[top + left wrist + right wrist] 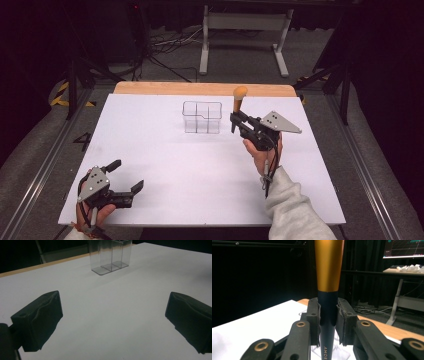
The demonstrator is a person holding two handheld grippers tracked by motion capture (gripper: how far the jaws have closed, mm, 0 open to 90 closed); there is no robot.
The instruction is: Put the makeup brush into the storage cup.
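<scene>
The makeup brush (239,101) stands almost upright in the air, its rounded orange head on top and its dark handle pointing down, above the right part of the white table (165,165). The right gripper (235,119) is clamped on the dark handle just under the gold collar; in the right gripper view both pads (314,322) press the handle from two sides. The clear compartment organizer (202,117) stands on the table just to the left of the brush, near the far edge, and it looks empty, although its transparent walls make this hard to be sure. So the relation that matters is this: the long axis of the brush is vertical, the open top of the organizer faces up, and the brush is beside it and higher, not yet over any compartment. I judge that a short move to the left and then down would put it in. The left gripper (131,176) rests near the front left corner, its jaws wide apart and holding nothing, well apart from the organizer.
</scene>
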